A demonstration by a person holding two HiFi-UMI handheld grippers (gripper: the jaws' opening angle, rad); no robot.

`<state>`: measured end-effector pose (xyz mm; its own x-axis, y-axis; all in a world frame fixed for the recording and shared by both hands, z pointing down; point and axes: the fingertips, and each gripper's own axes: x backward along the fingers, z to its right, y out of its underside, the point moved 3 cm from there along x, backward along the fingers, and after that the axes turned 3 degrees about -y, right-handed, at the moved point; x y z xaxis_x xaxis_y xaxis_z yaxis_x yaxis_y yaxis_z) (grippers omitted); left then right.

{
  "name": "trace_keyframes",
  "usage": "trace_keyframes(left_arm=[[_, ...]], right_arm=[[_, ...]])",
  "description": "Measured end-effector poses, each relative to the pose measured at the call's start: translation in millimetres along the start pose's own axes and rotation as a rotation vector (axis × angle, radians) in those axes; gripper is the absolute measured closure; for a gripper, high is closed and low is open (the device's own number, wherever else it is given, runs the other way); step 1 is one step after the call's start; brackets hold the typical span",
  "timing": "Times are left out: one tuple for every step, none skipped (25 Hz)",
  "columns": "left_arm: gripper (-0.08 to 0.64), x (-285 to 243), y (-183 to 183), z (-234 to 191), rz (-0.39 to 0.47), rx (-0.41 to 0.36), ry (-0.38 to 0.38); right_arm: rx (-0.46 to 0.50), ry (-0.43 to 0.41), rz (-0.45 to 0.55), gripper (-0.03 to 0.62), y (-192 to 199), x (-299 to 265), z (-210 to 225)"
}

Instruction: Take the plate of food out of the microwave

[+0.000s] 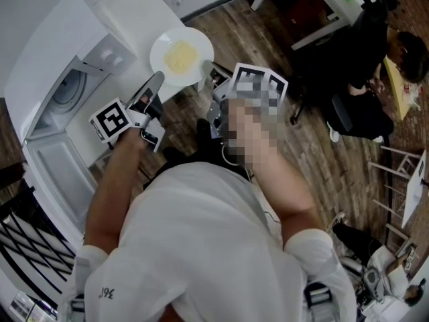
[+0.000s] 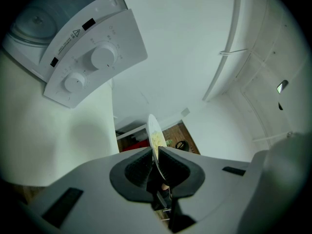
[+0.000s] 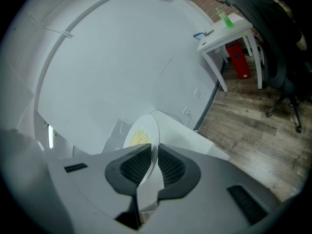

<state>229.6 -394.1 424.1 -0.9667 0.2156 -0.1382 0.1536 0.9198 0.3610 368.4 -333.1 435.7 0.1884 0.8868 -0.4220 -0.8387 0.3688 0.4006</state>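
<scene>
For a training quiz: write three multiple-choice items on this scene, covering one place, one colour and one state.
1. Where is the plate?
A. outside the microwave, held aloft
B. on the turntable inside
C. on the floor

2. The food on it is:
A. red
B. yellow
C. green

3. The left tongs and right tongs are:
A. both open
B. one open, one shut
C. both shut on the plate's rim

Answers:
1. A, the head view shows it clear of the microwave.
2. B, a pale yellow heap lies on it.
3. C, each gripper view shows the rim pinched between the jaws.
</scene>
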Motion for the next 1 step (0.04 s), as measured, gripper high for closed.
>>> trace_keyframes(left_arm=[[0.515,0.0,-0.2,0.3,0.001,-0.001,0.001]], right_arm=[[0.000,0.000,0.000,0.551,0.0,0.0,-0.1]])
